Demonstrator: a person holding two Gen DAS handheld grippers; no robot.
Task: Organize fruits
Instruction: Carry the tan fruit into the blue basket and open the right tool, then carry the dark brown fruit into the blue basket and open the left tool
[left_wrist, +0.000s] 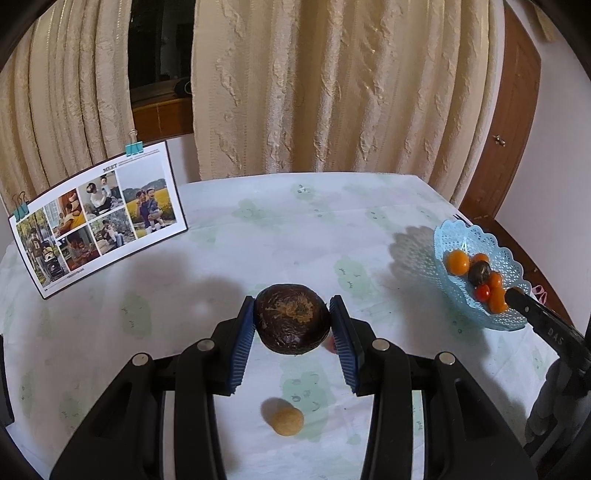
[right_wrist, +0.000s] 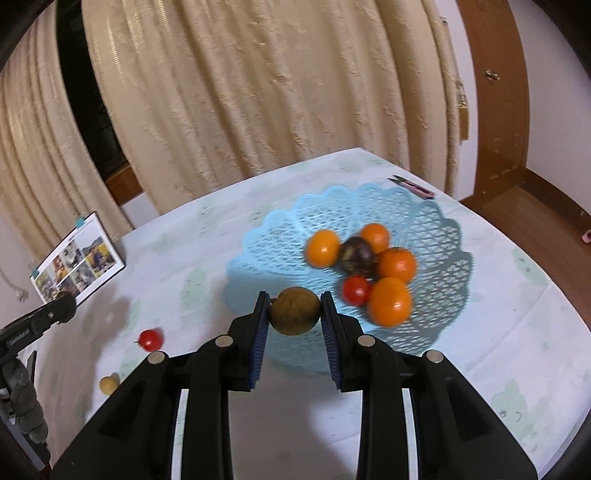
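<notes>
Well under way, not finished. Already in the blue basket (right_wrist: 280, 225): four oranges (right_wrist: 389, 301), one dark fruit (right_wrist: 356, 254) and one red tomato (right_wrist: 355, 290), all bunched together just beyond and to the right of the right jaws.

Right gripper (right_wrist: 294, 312) clenched on a brownish-green fruit (right_wrist: 294, 310), pads pressing both its sides; held over the basket's near rim (view blurred, so height above the rim not judged); likely next in, needing only release over the mesh.

Left gripper (left_wrist: 292, 319) clamped on a large dark brown fruit (left_wrist: 292, 318), blue pads flat against both flanks, lifted clear of the cloth (left_wrist: 295, 229); basket well off to the right of these jaws, so a carry across left to do.

Left on the cloth: a small tan fruit (left_wrist: 287, 421) below the left jaws, between the finger bases; a red tomato (right_wrist: 150, 339) to the left of the right jaws, mostly hidden behind the left gripper's right pad in the left view; the same tan fruit nearer still in the right view.

By this count: six in, two in hand, two loose. No other fruit seen on the table, though edges partly hidden by the grippers.
</notes>
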